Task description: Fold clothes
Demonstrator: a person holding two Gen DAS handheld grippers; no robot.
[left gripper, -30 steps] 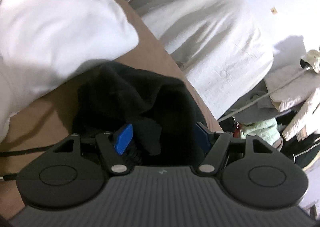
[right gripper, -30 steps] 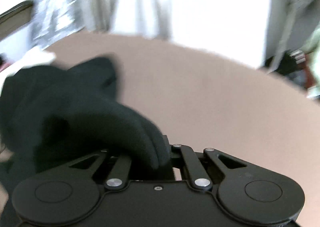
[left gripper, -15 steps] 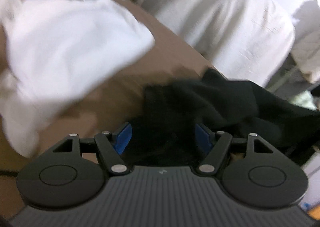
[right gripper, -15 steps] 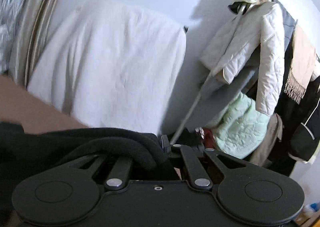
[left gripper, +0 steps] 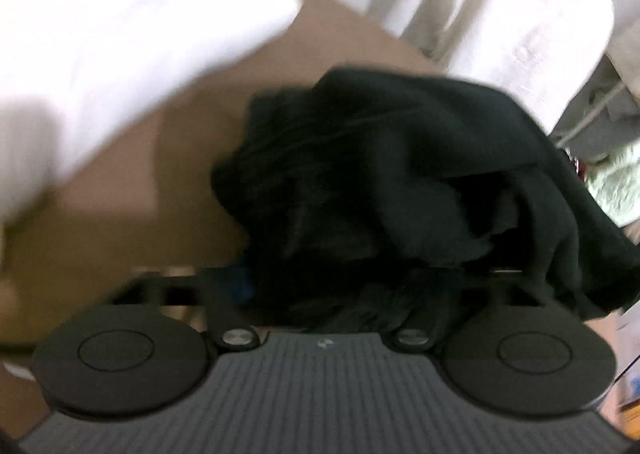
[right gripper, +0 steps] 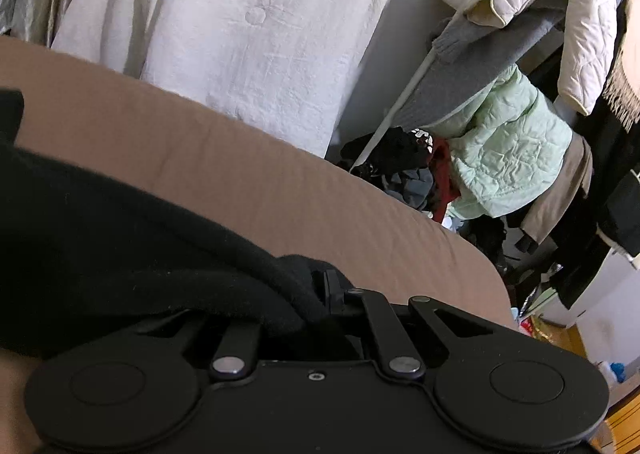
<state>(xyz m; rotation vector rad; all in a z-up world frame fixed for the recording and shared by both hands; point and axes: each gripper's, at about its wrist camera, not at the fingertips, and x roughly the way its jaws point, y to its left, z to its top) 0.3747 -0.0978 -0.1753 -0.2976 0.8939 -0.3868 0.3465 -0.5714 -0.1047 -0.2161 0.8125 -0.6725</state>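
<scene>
A black garment (left gripper: 400, 173) lies bunched on the brown bed surface (left gripper: 160, 173). In the blurred left wrist view it covers my left gripper (left gripper: 332, 278); only a bit of one blue fingertip (left gripper: 240, 284) shows, so its jaws cannot be judged. In the right wrist view the black garment (right gripper: 120, 234) stretches to the left, and my right gripper (right gripper: 320, 290) is shut on its thick edge, low over the brown bed surface (right gripper: 240, 157).
A white pillow or garment (left gripper: 120, 33) lies at the left. A white cloth-covered shape (right gripper: 240, 33) stands behind the bed. A rack of jackets (right gripper: 520, 93) and a clothes pile (right gripper: 408, 169) stand beyond the bed's right edge.
The right gripper swung down from the wall view toward the bed, still holding the garment. The left gripper moved in, and the garment now covers its fingers.
</scene>
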